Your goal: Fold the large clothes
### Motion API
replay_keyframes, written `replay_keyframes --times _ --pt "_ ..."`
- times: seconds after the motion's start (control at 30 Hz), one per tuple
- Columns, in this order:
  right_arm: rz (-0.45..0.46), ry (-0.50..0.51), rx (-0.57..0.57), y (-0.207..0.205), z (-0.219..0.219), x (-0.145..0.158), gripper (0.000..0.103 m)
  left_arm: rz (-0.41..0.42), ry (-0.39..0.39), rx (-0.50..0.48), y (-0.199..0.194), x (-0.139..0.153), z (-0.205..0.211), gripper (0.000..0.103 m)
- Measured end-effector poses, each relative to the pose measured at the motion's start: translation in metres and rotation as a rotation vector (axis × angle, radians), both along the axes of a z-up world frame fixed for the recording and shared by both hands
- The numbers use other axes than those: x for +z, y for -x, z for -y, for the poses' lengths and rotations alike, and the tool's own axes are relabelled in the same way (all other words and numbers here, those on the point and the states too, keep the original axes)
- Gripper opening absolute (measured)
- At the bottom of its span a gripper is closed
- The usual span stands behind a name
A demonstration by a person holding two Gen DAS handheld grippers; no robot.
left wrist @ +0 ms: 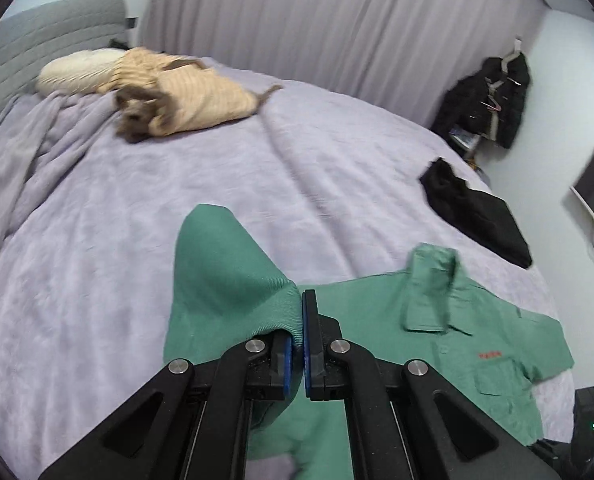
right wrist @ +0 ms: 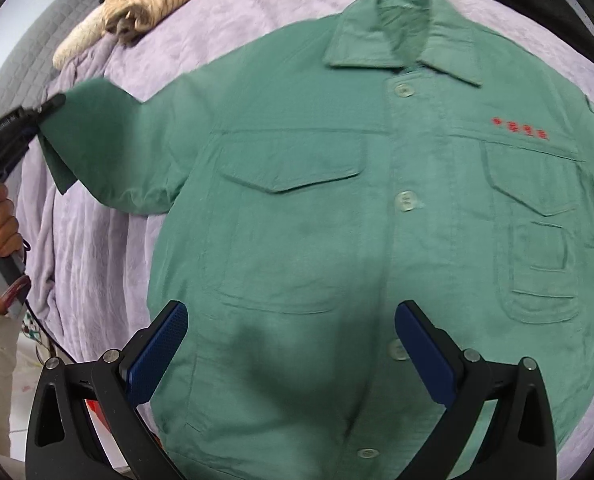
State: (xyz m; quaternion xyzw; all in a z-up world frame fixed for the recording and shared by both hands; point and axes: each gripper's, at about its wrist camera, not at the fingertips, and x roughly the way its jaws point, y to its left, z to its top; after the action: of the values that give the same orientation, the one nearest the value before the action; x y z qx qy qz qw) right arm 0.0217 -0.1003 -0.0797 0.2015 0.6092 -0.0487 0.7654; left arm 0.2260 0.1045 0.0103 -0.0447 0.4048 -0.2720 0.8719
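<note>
Shirt (left wrist: 449, 320) spread face up on bed (left wrist: 97, 280), collar toward far side. Left wrist view: left gripper (left wrist: 300, 344) clamped on cuff of sleeve (left wrist: 225, 276), raised off cover, shirt body off to right of it. Right wrist view: right gripper (right wrist: 291, 354) gaping wide, empty, poised over lower front near buttons; sleeve stretched out leftward, across body's length. Left hand (right wrist: 1, 224) nearer that sleeve, so probably sleeve carried inward over chest.
</note>
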Motion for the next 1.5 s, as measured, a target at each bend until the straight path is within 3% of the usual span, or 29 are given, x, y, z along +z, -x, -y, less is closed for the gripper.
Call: replay_keyframes --times 0.07,0.13,0.27,0.37,0.43,0.47,0.5,0.53,0.57,0.63,0.73,0.83,0.97,1.03,1.13,1.2,1.23,1.27,1.3,1.33,1.5 --pt "0.030 0.008 -0.043 0.009 0.022 0.009 0.103 -0.004 0.028 -0.114 0.020 0.006 0.058 0.005" --pt "0.054 0.013 -0.104 0.022 0.050 0.015 0.103 0.003 -0.022 -0.224 0.046 -0.001 0.119 0.005" --pt "0.049 0.027 -0.234 0.055 0.110 0.012 0.103 -0.056 -0.202 -0.377 0.096 -0.059 0.212 0.005" --pt "0.008 0.037 -0.306 0.078 0.149 0.000 0.103 -0.109 -0.357 -0.398 0.122 -0.103 0.236 0.007" --pt "-0.020 0.036 -0.337 0.088 0.166 -0.008 0.103 -0.100 -0.391 -0.392 0.129 -0.116 0.234 0.007" --pt "-0.027 0.039 -0.346 0.092 0.172 -0.011 0.103 -0.098 -0.412 -0.395 0.134 -0.118 0.231 0.020" --pt "-0.029 0.043 -0.352 0.093 0.177 -0.010 0.103 -0.097 -0.428 -0.402 0.138 -0.118 0.228 0.068" --pt "-0.024 0.047 -0.352 0.092 0.180 -0.009 0.103 -0.088 -0.450 -0.399 0.142 -0.119 0.223 0.092" --pt "-0.017 0.053 -0.348 0.089 0.181 -0.008 0.103 -0.049 -0.465 -0.386 0.147 -0.117 0.217 0.103" --pt "0.004 0.060 -0.328 0.078 0.180 -0.004 0.103 0.012 -0.494 -0.400 0.159 -0.107 0.204 0.103" --pt "0.059 0.068 -0.260 0.051 0.171 0.004 0.103 0.019 -0.501 -0.339 0.156 -0.095 0.170 0.103" --pt "0.131 0.080 -0.138 0.007 0.141 0.017 0.103 -0.010 -0.503 -0.166 0.136 -0.089 0.111 0.103" --pt "0.199 0.079 0.078 -0.053 0.076 0.021 0.103 -0.102 -0.582 0.032 0.101 -0.115 0.047 0.103" --pt "0.174 0.123 0.202 -0.081 0.036 0.005 0.103 -0.134 -0.606 0.088 0.089 -0.131 0.026 0.103" --pt "0.118 0.220 0.318 -0.105 -0.008 -0.034 0.103 -0.150 -0.655 0.096 0.081 -0.154 0.017 0.103" --pt "0.032 0.379 0.356 -0.117 -0.023 -0.065 0.101 -0.139 -0.658 0.112 0.076 -0.161 0.018 0.103" --pt "0.000 0.418 0.362 -0.119 -0.022 -0.075 0.088 -0.137 -0.652 0.131 0.072 -0.163 0.019 0.103" --pt "0.015 0.384 0.346 -0.119 -0.017 -0.074 0.074 -0.137 -0.648 0.149 0.069 -0.163 0.019 0.103" --pt "0.043 0.351 0.309 -0.116 -0.007 -0.066 0.029 -0.137 -0.646 0.167 0.067 -0.165 0.019 0.103" --pt "0.061 0.361 0.261 -0.113 0.005 -0.054 0.016 -0.140 -0.648 0.176 0.064 -0.167 0.020 0.103" --pt "0.245 0.187 -0.047 -0.075 0.115 0.006 0.016 -0.152 -0.644 0.178 0.064 -0.171 0.017 0.103"
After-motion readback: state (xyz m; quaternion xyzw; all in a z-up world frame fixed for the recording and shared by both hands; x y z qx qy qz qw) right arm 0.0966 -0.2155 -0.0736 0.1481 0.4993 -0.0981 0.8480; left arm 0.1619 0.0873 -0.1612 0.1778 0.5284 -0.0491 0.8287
